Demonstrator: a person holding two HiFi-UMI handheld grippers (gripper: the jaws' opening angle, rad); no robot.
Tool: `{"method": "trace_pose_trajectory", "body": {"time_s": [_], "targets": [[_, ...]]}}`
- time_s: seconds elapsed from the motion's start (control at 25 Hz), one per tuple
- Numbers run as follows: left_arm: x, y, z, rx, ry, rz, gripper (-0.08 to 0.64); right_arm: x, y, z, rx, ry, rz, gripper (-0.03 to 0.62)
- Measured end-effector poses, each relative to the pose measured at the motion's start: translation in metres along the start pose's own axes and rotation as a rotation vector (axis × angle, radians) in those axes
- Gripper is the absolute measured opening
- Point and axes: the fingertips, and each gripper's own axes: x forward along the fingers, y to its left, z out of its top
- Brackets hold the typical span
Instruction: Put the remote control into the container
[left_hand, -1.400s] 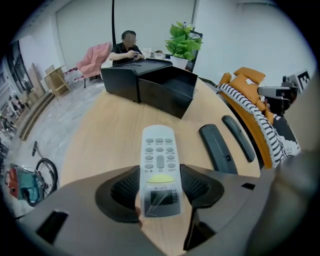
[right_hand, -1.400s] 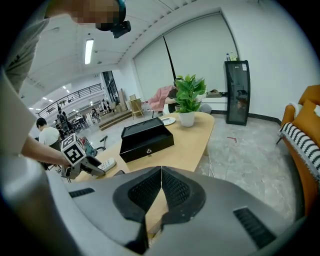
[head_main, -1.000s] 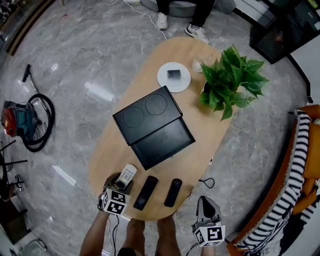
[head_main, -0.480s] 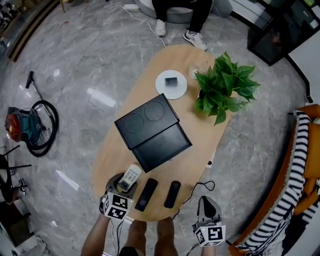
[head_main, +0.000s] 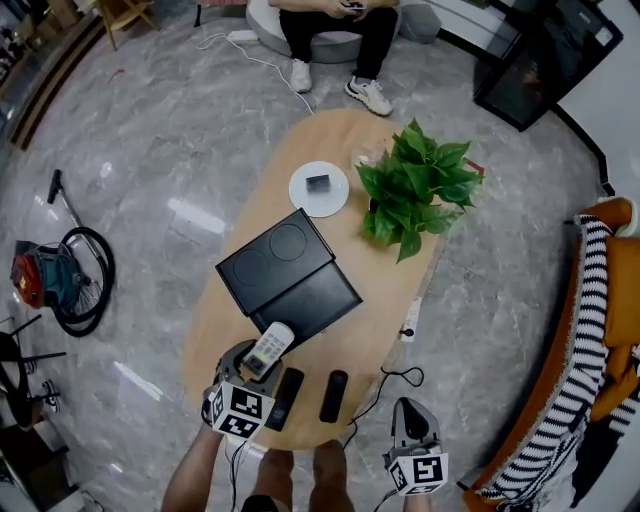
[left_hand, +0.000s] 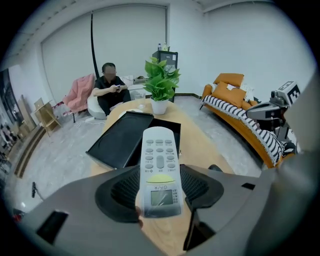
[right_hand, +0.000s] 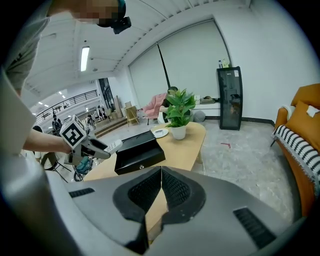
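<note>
Gripping the remote (left_hand: 160, 170) by its screen end, the left gripper (left_hand: 160, 189) is pressing both pads against the remote's sides, buttons facing up. In the head view, this gripper (head_main: 255, 362) is hovering over the near end of the table (head_main: 390, 290). The remote (head_main: 270, 348) is pointing away from the person, and its far tip is reaching the near edge of the container (head_main: 312, 300). The remote is not yet lying inside.

The container is sitting open in the middle of the table, and its lid (head_main: 270, 262) is leaning on its far left side. Two black remotes (head_main: 285, 397) are lying side by side on the table's near end, just right of the left gripper.

The right gripper (right_hand: 161, 187) is keeping its jaws together with nothing between them. It is hanging off the table's near right edge (head_main: 410, 418), well apart from the container (right_hand: 140, 150).

Farther along the table, a plate (head_main: 319, 188) and a plant (head_main: 410, 190) are standing near each other. A person (head_main: 330, 20) is sitting beyond the table's far end, and a vacuum (head_main: 50, 275) is lying on the floor at the left.
</note>
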Motion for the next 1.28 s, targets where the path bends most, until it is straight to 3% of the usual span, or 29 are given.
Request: {"method": "trace_pose_trajectory", "body": {"time_s": [0.4,0.96,1.28], "targets": [[0.047,-0.007,0.033,0.109,0.03,-0.035,0.259,-0.011,-0.024,0.001,0.024,-0.005,-0.049,0.011],[0.112,0.002,0.031,0.187,0.12,-0.054,0.259,-0.019,-0.057,-0.014,0.064,0.02,-0.131,0.011],[0.141,0.0,0.027,0.191,0.174,-0.067,0.259,-0.02,-0.072,-0.016,0.074,0.024,-0.159,0.011]]}}
